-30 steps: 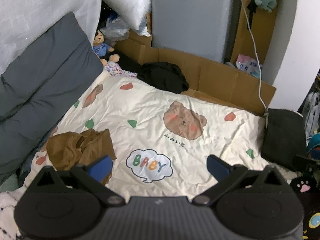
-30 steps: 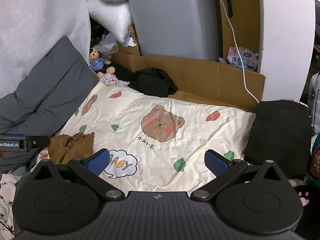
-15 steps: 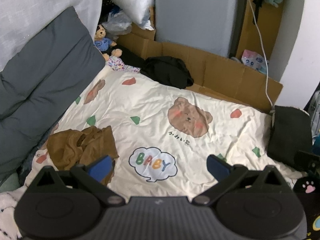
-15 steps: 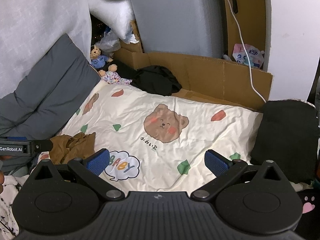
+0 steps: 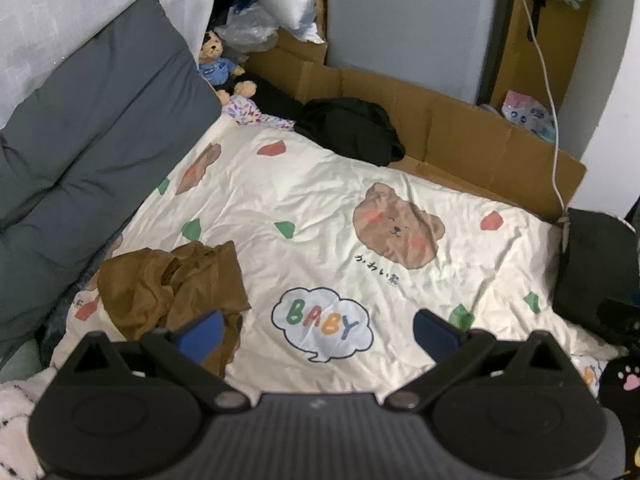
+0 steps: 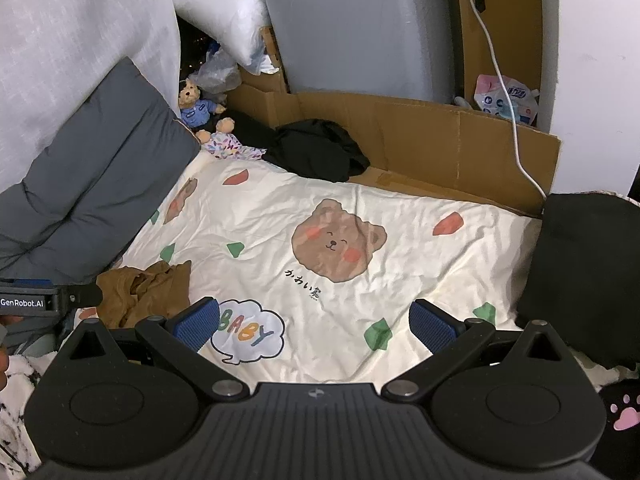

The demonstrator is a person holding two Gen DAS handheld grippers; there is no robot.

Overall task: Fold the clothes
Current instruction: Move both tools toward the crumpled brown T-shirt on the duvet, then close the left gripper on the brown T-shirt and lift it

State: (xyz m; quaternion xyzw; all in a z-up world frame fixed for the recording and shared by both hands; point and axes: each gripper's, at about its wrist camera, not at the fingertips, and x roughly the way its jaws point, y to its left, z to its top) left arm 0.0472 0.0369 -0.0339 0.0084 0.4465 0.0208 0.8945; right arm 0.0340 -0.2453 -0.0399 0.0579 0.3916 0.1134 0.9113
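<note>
A crumpled brown garment [image 5: 168, 288] lies on the near left part of a cream quilt [image 5: 320, 208] printed with bears and the word BABY. In the right wrist view the brown garment [image 6: 148, 292] sits left of the quilt [image 6: 360, 220]. My left gripper [image 5: 316, 338] hovers open above the quilt's near edge, its left fingertip over the garment's edge. My right gripper [image 6: 314, 322] is open over the BABY print, holding nothing. The left gripper's side [image 6: 44, 300] shows at the left edge of the right wrist view. A black garment [image 5: 348, 130] lies heaped at the quilt's far edge.
A grey cushion [image 5: 80, 140] lines the left side. Cardboard [image 5: 460, 140] walls the far side, with a teddy bear [image 5: 220, 68] in the corner and a white cable [image 5: 544, 80] hanging down. A black folded pile [image 5: 596, 272] sits at the right; a grey appliance [image 6: 360, 28] stands behind.
Both grippers have moved forward and a little lower toward the quilt, so the bed looks nearer. Both stay open; the clothes have not moved.
</note>
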